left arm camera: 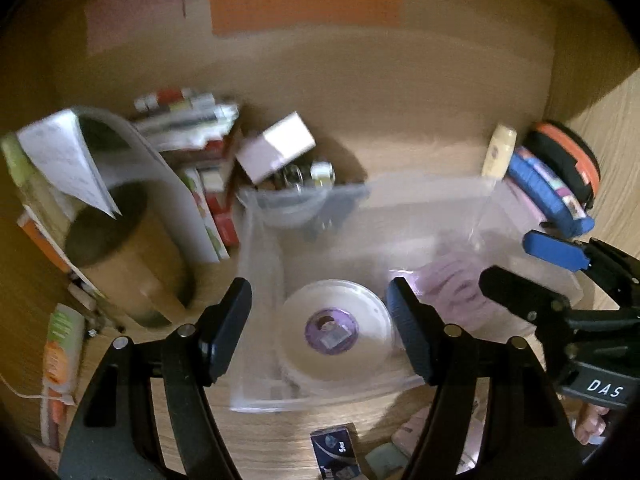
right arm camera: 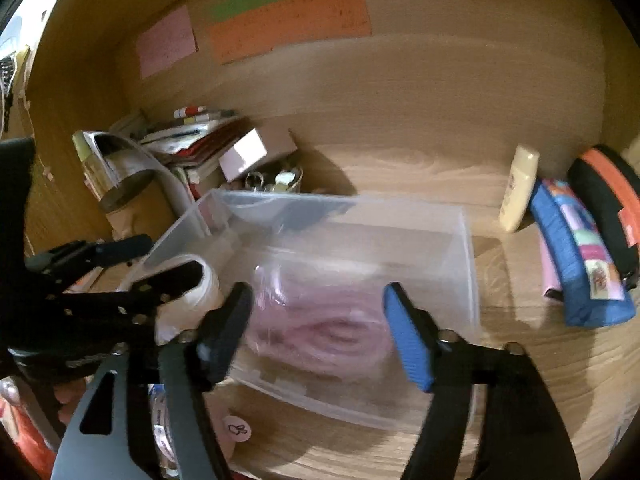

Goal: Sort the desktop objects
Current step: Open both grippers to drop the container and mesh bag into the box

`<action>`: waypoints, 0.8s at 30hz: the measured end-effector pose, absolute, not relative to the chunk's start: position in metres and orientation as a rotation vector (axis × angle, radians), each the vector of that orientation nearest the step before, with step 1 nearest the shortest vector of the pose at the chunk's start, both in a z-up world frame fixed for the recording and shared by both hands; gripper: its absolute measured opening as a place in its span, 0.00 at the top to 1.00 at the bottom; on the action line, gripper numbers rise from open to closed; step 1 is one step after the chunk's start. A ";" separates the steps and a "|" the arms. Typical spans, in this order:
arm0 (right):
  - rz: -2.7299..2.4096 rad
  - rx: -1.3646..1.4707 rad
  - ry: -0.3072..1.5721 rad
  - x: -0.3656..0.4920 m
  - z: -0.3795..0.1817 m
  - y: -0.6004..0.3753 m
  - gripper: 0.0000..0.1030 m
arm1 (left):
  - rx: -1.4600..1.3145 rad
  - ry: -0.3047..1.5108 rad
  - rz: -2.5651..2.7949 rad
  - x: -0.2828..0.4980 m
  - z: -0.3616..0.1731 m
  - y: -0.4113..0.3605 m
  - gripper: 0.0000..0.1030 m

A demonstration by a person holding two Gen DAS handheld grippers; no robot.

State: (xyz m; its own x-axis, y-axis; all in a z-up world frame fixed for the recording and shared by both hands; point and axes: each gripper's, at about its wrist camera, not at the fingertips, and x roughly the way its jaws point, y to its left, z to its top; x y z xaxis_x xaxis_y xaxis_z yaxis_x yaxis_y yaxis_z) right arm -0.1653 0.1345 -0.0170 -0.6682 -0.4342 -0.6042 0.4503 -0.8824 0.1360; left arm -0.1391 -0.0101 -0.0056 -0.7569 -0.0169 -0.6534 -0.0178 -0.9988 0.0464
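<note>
A clear plastic bin [left arm camera: 256, 272] [right arm camera: 468, 264] stands in the middle of the wooden desk. A white tape roll [left arm camera: 336, 332] [right arm camera: 208, 280] with a purple core lies in its left part. A pink bagged bundle [left arm camera: 452, 292] [right arm camera: 320, 332] lies in its right part. My left gripper [left arm camera: 320, 320] is open and empty above the tape roll. My right gripper [right arm camera: 316, 328] is open and empty above the pink bundle; it also shows in the left wrist view [left arm camera: 516, 264] at the right.
Books and papers [left arm camera: 192, 148] are piled at the back left beside a brown cylinder [left arm camera: 124, 256]. A small box [left arm camera: 276, 148] and keys lie behind the bin. A cream bottle [right arm camera: 520, 188], a blue pouch [right arm camera: 576, 260] and a black-orange case [right arm camera: 608, 200] stand at the right. A dark packet [left arm camera: 336, 452] lies in front.
</note>
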 end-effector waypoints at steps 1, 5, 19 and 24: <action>-2.510 0.881 0.036 -0.165 -0.016 0.135 0.23 | -1.079 0.079 2.953 -0.138 -0.004 -0.011 0.31; -2.539 0.848 0.045 -0.163 -0.011 0.137 0.22 | -1.062 0.061 2.960 -0.137 0.000 -0.015 0.30; -2.543 0.831 0.003 -0.134 0.012 0.158 0.16 | -0.983 0.116 2.996 -0.101 0.022 -0.008 0.18; -2.552 0.835 -0.020 -0.114 0.014 0.172 0.15 | -0.945 0.163 3.008 -0.080 0.027 -0.001 0.14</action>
